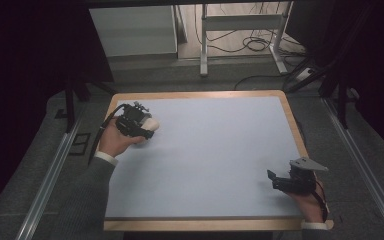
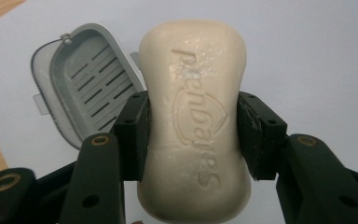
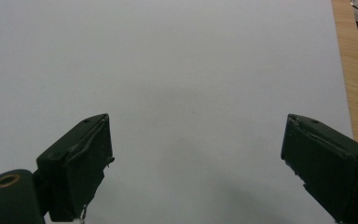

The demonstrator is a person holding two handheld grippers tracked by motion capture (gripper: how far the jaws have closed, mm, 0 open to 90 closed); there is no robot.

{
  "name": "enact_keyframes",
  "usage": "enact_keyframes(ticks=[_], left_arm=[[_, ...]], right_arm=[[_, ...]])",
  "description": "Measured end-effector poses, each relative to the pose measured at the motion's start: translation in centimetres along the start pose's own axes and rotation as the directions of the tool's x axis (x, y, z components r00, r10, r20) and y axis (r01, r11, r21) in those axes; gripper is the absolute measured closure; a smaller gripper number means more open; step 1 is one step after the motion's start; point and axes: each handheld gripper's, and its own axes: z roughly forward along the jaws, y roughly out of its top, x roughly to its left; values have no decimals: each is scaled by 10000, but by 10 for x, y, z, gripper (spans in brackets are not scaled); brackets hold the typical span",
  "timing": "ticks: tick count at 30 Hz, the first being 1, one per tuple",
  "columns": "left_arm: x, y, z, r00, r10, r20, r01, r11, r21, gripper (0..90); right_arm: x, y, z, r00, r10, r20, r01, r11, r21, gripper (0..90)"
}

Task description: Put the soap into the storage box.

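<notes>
Bar of soap point(image 2: 194, 121): cream-coloured, embossed lettering on its upper face, clamped across its narrowed waist by the two black jaws of the left gripper point(image 2: 192, 135). Both pads press flat on the bar's long sides; the bar stands out well beyond the jaw tips. In the high view the soap point(image 1: 150, 125) is a pale lump at the gripper's front end, over the left rear part of the mat.

Soap dish point(image 2: 86, 88): grey, oval, slotted floor, a small tab on its rim. It lies on the mat just beyond and to the left of the held bar in the left gripper view, partly hidden behind the bar and the near jaw. Whether the soap touches it cannot be told.

Left hand point(image 1: 115, 141): grips the left gripper point(image 1: 139, 122); a grey sleeve point(image 1: 87, 200) runs in from the bottom edge.

Right gripper point(image 3: 196, 161): jaws spread wide, nothing between them, light blue mat below. In the high view it point(image 1: 276, 180) sits near the table's front right corner, held by the right hand point(image 1: 311, 202), grey plate on top.

Mat point(image 1: 215, 150): light blue, covers the wooden table point(image 1: 294, 122) apart from a narrow border.
</notes>
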Motion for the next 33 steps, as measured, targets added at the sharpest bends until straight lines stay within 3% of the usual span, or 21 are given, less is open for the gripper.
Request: enact_keyframes(ticks=[19,24,33], left_arm=[[19,20,11,9982,-432,-418,441,9988,217,496],[29,21,20,9956,-855,-383,869,9955,376,496],[45,22,36,9890,-1297,-712,1347,9884,705,496]], right_arm=[[0,-1,1,10000,50,33,-50,10000,6,84],[-1,-1,1,9999,91,43,-91,10000,6,84],[-2,-3,2,9999,112,61,-113,9999,94,84]])
